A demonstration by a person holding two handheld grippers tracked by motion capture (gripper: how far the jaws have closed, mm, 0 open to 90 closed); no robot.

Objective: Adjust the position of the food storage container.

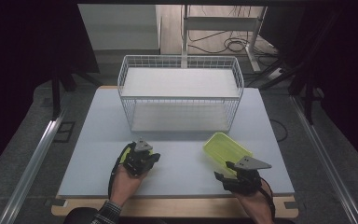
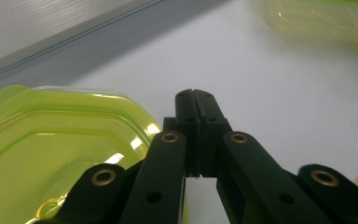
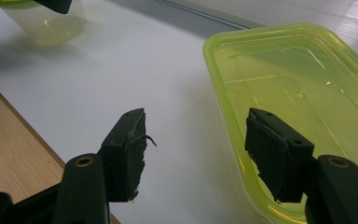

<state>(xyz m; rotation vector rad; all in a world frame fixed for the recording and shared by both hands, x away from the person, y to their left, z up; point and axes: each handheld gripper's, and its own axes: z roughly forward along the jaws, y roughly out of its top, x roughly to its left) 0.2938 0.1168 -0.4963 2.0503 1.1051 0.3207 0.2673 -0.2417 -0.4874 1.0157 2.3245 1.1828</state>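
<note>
Front right on the white table (image 1: 93, 140) lies a shallow lime-green plastic container (image 1: 223, 145), seen close in the right gripper view (image 3: 303, 74). My right gripper (image 1: 224, 170) (image 3: 196, 116) is open at its near corner, one jaw over the inside and the other outside above the table, nothing pinched. Front left, a second lime-green container (image 1: 125, 154) (image 2: 51, 140) sits beside and partly under my left gripper (image 1: 153, 157). That gripper (image 2: 196, 93) is shut, with nothing visible between its jaws.
A white wire basket rack (image 1: 179, 58) with two white shelves stands at the back middle of the table. A wooden strip (image 1: 177, 207) runs along the table's front edge. Dark floor, a metal rail (image 1: 32, 163) and cables surround the table.
</note>
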